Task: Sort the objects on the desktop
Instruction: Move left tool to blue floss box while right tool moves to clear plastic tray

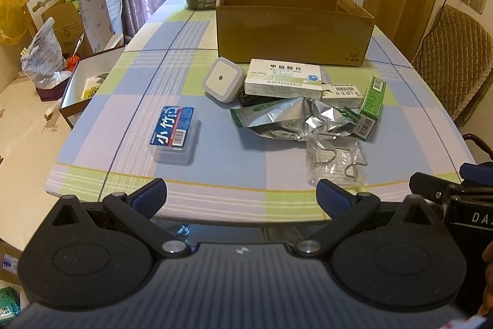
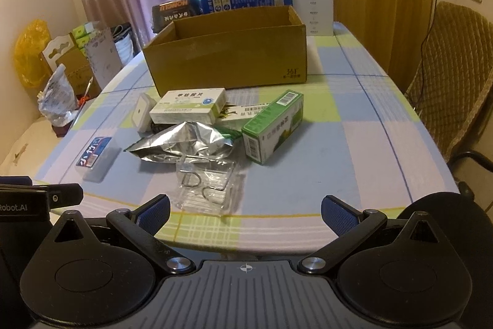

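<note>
left gripper [image 1: 242, 199] jaws wide, empty | right gripper [image 2: 245, 213] jaws wide | cardboard box [image 1: 292, 33] upper centre (open-topped) | foil pouch [image 2: 185, 144] mid-frame on clear blister pack [image 2: 209, 187]

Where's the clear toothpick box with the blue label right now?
The toothpick box lies flat on the tablecloth, alone on the left, apart from the pile. Its nearest neighbours are the white night light behind it and the foil pouch to its right.

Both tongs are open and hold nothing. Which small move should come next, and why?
Probably move the left tongs forward to the clear plastic case. It lies alone on the left side of the table, apart from the pile, so it looks the easiest to grip. The cardboard box stands open behind.
</note>
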The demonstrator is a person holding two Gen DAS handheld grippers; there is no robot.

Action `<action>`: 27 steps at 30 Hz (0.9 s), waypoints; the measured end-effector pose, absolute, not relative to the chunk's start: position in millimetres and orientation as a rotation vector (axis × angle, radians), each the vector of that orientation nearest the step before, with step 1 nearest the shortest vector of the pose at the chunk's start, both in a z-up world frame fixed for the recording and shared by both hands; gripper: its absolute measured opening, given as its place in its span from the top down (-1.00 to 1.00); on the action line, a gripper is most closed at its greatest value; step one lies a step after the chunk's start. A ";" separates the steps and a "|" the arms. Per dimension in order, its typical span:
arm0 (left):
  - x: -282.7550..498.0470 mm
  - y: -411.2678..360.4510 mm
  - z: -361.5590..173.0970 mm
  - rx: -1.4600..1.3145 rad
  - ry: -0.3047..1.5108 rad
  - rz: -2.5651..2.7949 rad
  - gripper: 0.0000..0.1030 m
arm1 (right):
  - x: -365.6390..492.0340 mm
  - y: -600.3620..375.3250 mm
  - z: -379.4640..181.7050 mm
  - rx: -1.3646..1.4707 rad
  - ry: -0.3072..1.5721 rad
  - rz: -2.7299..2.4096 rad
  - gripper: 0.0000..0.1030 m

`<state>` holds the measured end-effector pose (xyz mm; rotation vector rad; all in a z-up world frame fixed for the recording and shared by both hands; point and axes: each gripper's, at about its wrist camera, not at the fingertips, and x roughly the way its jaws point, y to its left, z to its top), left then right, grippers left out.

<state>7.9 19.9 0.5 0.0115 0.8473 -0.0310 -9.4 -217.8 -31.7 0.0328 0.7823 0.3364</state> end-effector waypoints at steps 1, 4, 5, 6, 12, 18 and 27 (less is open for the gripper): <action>8.2 21.3 1.1 0.009 0.839 -0.031 -0.97 | -8.6 -216.7 -31.9 0.035 0.784 0.340 -0.97; 8.8 25.2 3.9 -0.001 0.813 -0.037 -0.97 | -7.4 -213.5 -32.4 0.037 0.787 0.345 -0.97; 9.2 26.0 4.4 0.001 0.808 -0.039 -0.97 | -7.1 -213.1 -32.1 0.042 0.783 0.347 -0.97; 9.5 26.8 4.9 0.003 0.803 -0.040 -0.97 | -6.9 -212.4 -31.5 0.045 0.778 0.342 -0.97; 12.0 35.3 4.8 -0.021 0.781 -0.058 -0.97 | -0.3 -207.7 -32.8 0.050 0.786 0.300 -0.97; 15.9 38.7 5.3 0.012 0.776 -0.070 -0.97 | 5.6 -197.2 -35.1 0.050 0.812 0.307 -0.97; 28.7 58.0 10.8 0.040 0.808 -0.048 -0.97 | 13.2 -185.1 -44.8 0.060 0.856 0.329 -0.97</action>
